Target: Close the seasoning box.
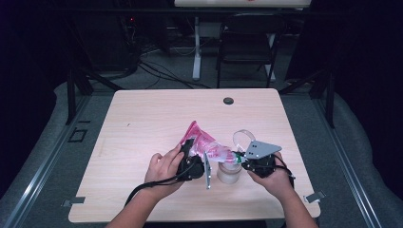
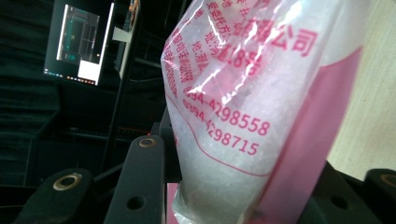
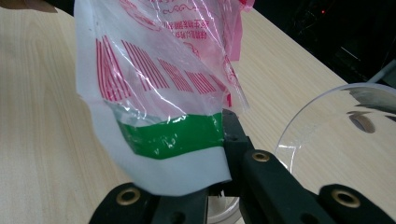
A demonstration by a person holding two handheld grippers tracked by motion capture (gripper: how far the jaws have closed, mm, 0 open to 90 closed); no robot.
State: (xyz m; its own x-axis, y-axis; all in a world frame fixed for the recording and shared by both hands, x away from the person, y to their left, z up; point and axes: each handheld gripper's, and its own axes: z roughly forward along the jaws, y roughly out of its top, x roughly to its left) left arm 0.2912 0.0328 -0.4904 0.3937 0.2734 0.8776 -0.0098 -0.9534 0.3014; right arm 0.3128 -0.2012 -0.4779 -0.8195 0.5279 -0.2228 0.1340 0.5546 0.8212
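A person holds a pink-printed plastic bag (image 1: 205,145) of white granules above a light wooden surface (image 1: 142,123), stretched between two grippers. The left gripper (image 1: 189,153) has its jaws clamped on the bag's filled end, and the right gripper (image 1: 240,159) has its jaws pinched tight on the green-striped edge. A clear jar (image 1: 229,173) stands on the surface just below the bag.

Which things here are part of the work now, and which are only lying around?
Part of the work:
- plastic bag of white grains, held by both
- left gripper
- right gripper
- clear jar under the bag
- clear lid beside it

Only around:
- dark round cap in the table
- folding chair behind
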